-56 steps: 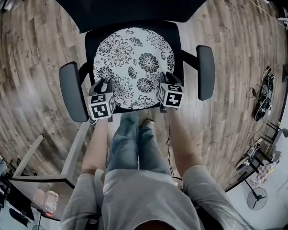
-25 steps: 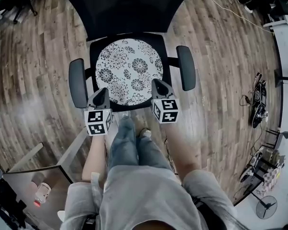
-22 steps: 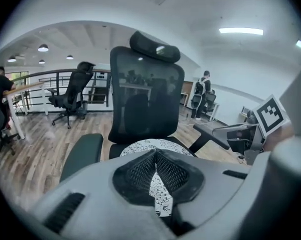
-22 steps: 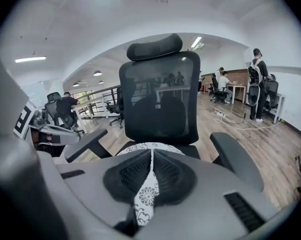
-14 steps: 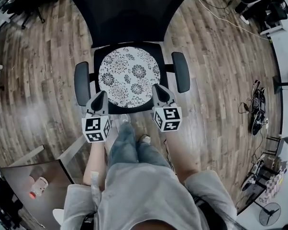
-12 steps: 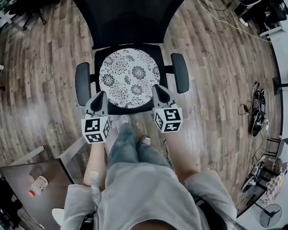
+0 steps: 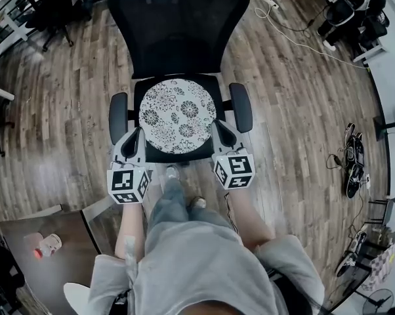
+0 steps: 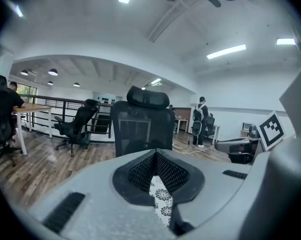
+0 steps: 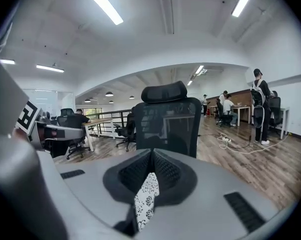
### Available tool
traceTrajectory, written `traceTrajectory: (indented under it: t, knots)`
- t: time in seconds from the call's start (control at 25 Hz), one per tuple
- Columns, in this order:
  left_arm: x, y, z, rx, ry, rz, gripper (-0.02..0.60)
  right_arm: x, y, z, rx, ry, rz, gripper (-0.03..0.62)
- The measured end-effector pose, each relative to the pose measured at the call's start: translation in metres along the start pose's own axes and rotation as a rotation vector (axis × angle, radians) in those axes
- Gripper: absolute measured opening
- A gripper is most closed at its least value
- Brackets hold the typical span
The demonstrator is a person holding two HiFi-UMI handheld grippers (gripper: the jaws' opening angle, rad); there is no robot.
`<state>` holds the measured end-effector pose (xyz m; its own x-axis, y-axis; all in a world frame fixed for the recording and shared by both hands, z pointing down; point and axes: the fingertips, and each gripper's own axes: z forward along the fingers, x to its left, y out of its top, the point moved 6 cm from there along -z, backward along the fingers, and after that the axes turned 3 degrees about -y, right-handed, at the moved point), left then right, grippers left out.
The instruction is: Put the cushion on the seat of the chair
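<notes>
A round white cushion with black flowers [image 7: 178, 115] lies flat on the seat of the black mesh office chair [image 7: 178, 28], between its two armrests. My left gripper [image 7: 132, 138] hovers at the seat's front left corner, shut and holding nothing. At the front right corner my right gripper [image 7: 222, 132] is also shut and holding nothing. In the left gripper view the gripper's [image 8: 155, 155] jaws meet, with a strip of cushion [image 8: 163, 204] showing below them and the chair back [image 8: 143, 126] beyond. The right gripper view shows the same: gripper [image 9: 151, 155], cushion [image 9: 144, 200], chair back [image 9: 168, 121].
A dark desk corner [image 7: 60, 254] with a small cup [image 7: 45, 244] stands at the lower left. Cables and gear [image 7: 352, 169] lie on the wood floor to the right. Other office chairs [image 7: 56, 5] stand at the far left. People stand and sit at desks [image 9: 258, 104] in the background.
Both grippers have drawn back from the cushion toward the person and risen. The head view has pulled away, so the chair looks smaller. The cushion stays on the seat.
</notes>
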<state>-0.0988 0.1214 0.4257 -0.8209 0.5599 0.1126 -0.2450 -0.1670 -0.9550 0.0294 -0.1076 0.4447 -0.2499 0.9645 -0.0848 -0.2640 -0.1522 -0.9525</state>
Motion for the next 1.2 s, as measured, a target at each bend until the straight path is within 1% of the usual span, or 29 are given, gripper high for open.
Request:
traceTrajectory:
  t: [0.24,0.6,0.92,1.2]
  knots:
    - [-0.017,0.026,-0.023,-0.065,0.012,0.023,0.011,0.004,0.02,-0.024,-0.045,0.017,-0.043,0.02]
    - [-0.045,0.053,-0.053,-0.134,0.022,0.043,0.011,0.007,0.05,-0.061,-0.12,0.037,-0.035,0.021]
    - [-0.065,0.076,-0.076,-0.194,0.028,0.047,0.012,0.007,0.076,-0.091,-0.177,0.046,-0.074,0.021]
    - [-0.08,0.093,-0.098,-0.246,0.033,0.067,0.012,0.011,0.094,-0.118,-0.236,0.057,-0.087,0.021]
